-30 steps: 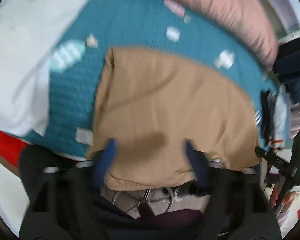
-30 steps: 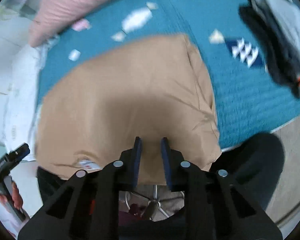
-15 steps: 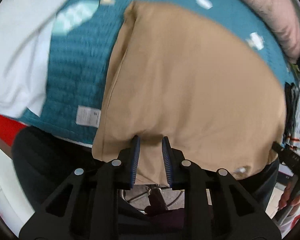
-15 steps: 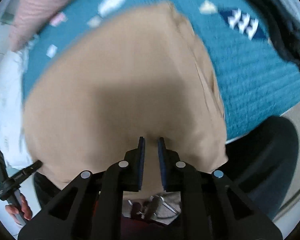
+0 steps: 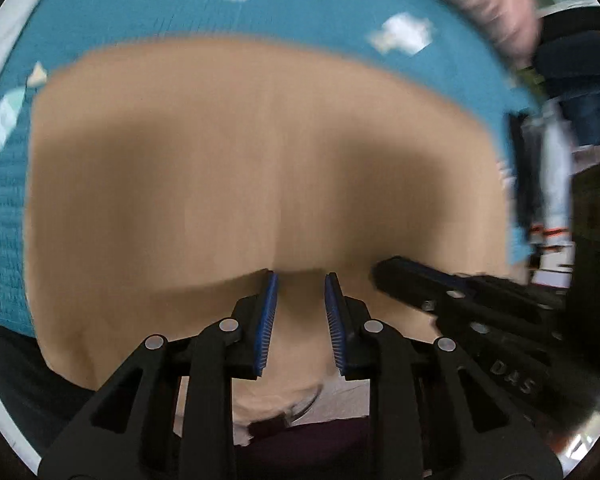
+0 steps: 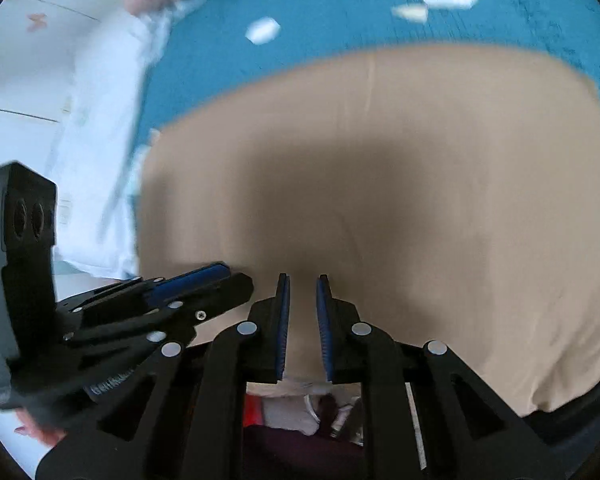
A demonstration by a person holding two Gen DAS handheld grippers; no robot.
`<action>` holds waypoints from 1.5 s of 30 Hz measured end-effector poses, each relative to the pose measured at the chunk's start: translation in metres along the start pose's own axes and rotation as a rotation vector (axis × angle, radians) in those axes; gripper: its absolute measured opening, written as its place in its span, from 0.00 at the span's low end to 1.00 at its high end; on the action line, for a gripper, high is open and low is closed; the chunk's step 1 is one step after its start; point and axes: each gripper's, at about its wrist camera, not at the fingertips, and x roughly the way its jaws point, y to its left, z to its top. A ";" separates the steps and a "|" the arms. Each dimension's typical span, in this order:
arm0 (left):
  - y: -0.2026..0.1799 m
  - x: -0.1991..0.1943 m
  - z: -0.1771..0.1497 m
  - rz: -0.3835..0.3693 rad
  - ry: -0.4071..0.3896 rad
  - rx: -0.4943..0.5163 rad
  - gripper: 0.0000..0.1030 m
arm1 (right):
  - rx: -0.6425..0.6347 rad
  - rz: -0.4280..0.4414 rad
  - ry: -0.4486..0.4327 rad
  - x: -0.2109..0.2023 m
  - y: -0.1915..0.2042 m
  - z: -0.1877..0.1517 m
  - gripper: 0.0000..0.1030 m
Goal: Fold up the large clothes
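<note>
A tan garment (image 5: 260, 168) of smooth, matte cloth lies spread across a teal knitted bedspread (image 5: 308, 12) with a ribbed weave and pale woven shapes; its far edge runs in a soft curve, and a faint vertical crease marks its middle. Both frames are motion-blurred. The left tool (image 5: 300, 312) pinches the near hem between its ridged blue pads, the cloth gathered into the narrow gap. The right tool (image 6: 302, 320) likewise grips the near edge, fabric pressed between its close-set blue pads. Each black tool shows in the other's view, just beside its neighbour along the same hem. White bedding (image 6: 100, 128) lies bunched at the left of the right wrist view, with a pink fuzzy pillow (image 5: 496, 4) beyond the bedspread.
</note>
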 end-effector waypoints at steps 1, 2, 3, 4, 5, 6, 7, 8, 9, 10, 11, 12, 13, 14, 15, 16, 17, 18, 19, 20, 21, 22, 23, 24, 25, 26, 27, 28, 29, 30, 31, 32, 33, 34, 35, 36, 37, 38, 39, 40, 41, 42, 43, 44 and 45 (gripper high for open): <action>0.005 0.007 0.000 0.008 0.010 -0.014 0.23 | 0.008 -0.015 0.006 0.003 -0.004 0.000 0.08; 0.013 0.009 -0.003 -0.015 0.012 -0.035 0.22 | 0.034 -0.022 0.005 0.003 -0.019 -0.005 0.06; 0.020 0.008 -0.005 -0.034 0.012 -0.052 0.22 | 0.076 -0.021 -0.001 0.000 -0.036 -0.009 0.05; 0.030 0.004 -0.007 -0.034 0.008 -0.071 0.22 | 0.114 -0.028 -0.014 -0.007 -0.052 -0.012 0.05; 0.039 -0.001 -0.009 -0.022 0.000 -0.087 0.22 | 0.134 -0.039 -0.027 -0.013 -0.063 -0.014 0.05; 0.046 -0.005 -0.011 -0.009 -0.009 -0.100 0.22 | 0.159 -0.061 -0.049 -0.023 -0.079 -0.017 0.05; 0.056 -0.009 -0.012 0.006 -0.019 -0.118 0.22 | 0.188 -0.092 -0.072 -0.034 -0.095 -0.021 0.05; 0.069 -0.015 -0.014 0.027 -0.031 -0.140 0.22 | 0.217 -0.122 -0.090 -0.041 -0.110 -0.022 0.05; 0.075 -0.019 -0.013 0.039 -0.037 -0.157 0.22 | 0.244 -0.143 -0.103 -0.047 -0.123 -0.024 0.05; 0.088 -0.024 -0.014 0.056 -0.045 -0.185 0.22 | 0.281 -0.147 -0.113 -0.053 -0.141 -0.026 0.05; 0.100 -0.029 -0.015 0.058 -0.048 -0.205 0.22 | 0.317 -0.127 -0.115 -0.055 -0.153 -0.029 0.05; 0.112 -0.029 -0.016 0.041 -0.046 -0.237 0.22 | 0.344 -0.099 -0.114 -0.054 -0.163 -0.031 0.00; 0.122 -0.028 -0.018 0.014 -0.044 -0.263 0.21 | 0.358 -0.079 -0.110 -0.051 -0.169 -0.033 0.00; 0.130 -0.025 -0.018 -0.019 -0.045 -0.291 0.20 | 0.354 -0.075 -0.109 -0.048 -0.171 -0.033 0.00; 0.137 -0.024 -0.017 -0.031 -0.045 -0.301 0.20 | 0.339 -0.091 -0.111 -0.042 -0.170 -0.033 0.00; 0.136 -0.022 -0.015 -0.028 -0.044 -0.303 0.20 | 0.324 -0.120 -0.109 -0.037 -0.167 -0.032 0.00; 0.133 -0.021 -0.013 -0.006 -0.041 -0.295 0.19 | 0.319 -0.144 -0.107 -0.033 -0.162 -0.026 0.00; 0.128 -0.024 -0.013 0.023 -0.039 -0.280 0.19 | 0.315 -0.180 -0.100 -0.034 -0.155 -0.023 0.00; 0.122 -0.029 -0.012 0.050 -0.041 -0.260 0.20 | 0.310 -0.197 -0.093 -0.036 -0.145 -0.021 0.03; 0.113 -0.038 -0.013 0.079 -0.058 -0.226 0.20 | 0.295 -0.198 -0.096 -0.046 -0.135 -0.020 0.03; 0.099 -0.041 -0.009 0.097 -0.081 -0.198 0.21 | 0.287 -0.186 -0.111 -0.054 -0.126 -0.021 0.03; 0.092 -0.052 -0.009 0.111 -0.107 -0.169 0.21 | 0.271 -0.181 -0.132 -0.065 -0.118 -0.021 0.03; 0.086 -0.065 -0.009 0.114 -0.132 -0.150 0.24 | 0.240 -0.185 -0.170 -0.082 -0.106 -0.019 0.03; 0.088 -0.072 -0.006 0.106 -0.145 -0.149 0.26 | 0.211 -0.183 -0.201 -0.095 -0.095 -0.017 0.05; 0.085 -0.080 -0.002 0.088 -0.161 -0.146 0.27 | 0.178 -0.160 -0.229 -0.107 -0.082 -0.011 0.05; 0.080 -0.087 0.005 0.074 -0.177 -0.135 0.27 | 0.158 -0.134 -0.239 -0.113 -0.074 -0.006 0.05; 0.074 -0.090 0.013 0.067 -0.190 -0.121 0.27 | 0.132 -0.105 -0.245 -0.115 -0.063 0.002 0.05; 0.068 -0.091 0.020 0.065 -0.196 -0.112 0.27 | 0.110 -0.097 -0.245 -0.115 -0.055 0.010 0.05; 0.063 -0.090 0.029 0.056 -0.197 -0.103 0.27 | 0.084 -0.107 -0.240 -0.108 -0.041 0.023 0.05; 0.052 -0.085 0.045 0.011 -0.188 -0.089 0.27 | 0.059 -0.105 -0.229 -0.099 -0.028 0.035 0.05; 0.044 -0.079 0.053 -0.028 -0.179 -0.081 0.27 | 0.041 -0.079 -0.211 -0.090 -0.019 0.043 0.05; 0.041 -0.076 0.056 -0.044 -0.170 -0.076 0.27 | 0.025 -0.039 -0.173 -0.074 -0.009 0.055 0.05; 0.032 -0.066 0.067 -0.039 -0.150 -0.064 0.27 | 0.015 -0.016 -0.134 -0.058 0.001 0.064 0.05; 0.025 -0.058 0.074 -0.029 -0.136 -0.050 0.27 | 0.000 -0.008 -0.103 -0.041 0.011 0.072 0.05; 0.017 -0.044 0.084 -0.026 -0.116 -0.035 0.27 | -0.015 -0.007 -0.075 -0.025 0.017 0.078 0.06; 0.015 -0.035 0.089 -0.027 -0.098 -0.030 0.27 | -0.023 -0.010 -0.049 -0.014 0.020 0.081 0.06; 0.016 -0.026 0.093 -0.023 -0.078 -0.027 0.27 | -0.021 -0.022 -0.006 0.004 0.021 0.087 0.05; 0.021 -0.018 0.096 -0.008 -0.063 -0.025 0.27 | -0.011 -0.042 0.010 0.014 0.020 0.093 0.03; 0.026 -0.010 0.101 -0.017 -0.044 -0.028 0.26 | -0.001 -0.048 0.017 0.020 0.015 0.096 0.00; 0.033 -0.008 0.102 -0.037 -0.040 -0.042 0.20 | 0.018 -0.040 0.015 0.021 0.008 0.100 0.00; 0.044 -0.012 0.102 -0.068 -0.042 -0.066 0.19 | 0.034 -0.047 0.005 0.018 0.000 0.099 0.00; 0.054 -0.016 0.099 -0.062 -0.052 -0.074 0.19 | 0.055 -0.066 -0.011 0.012 -0.013 0.099 0.00; 0.060 -0.022 0.097 -0.034 -0.064 -0.078 0.19 | 0.075 -0.082 -0.026 0.006 -0.026 0.100 0.00; 0.072 -0.029 0.096 0.022 -0.079 -0.086 0.19 | 0.108 -0.095 -0.037 -0.004 -0.046 0.099 0.00; 0.079 -0.033 0.093 0.038 -0.085 -0.097 0.19 | 0.130 -0.092 -0.040 -0.011 -0.061 0.097 0.00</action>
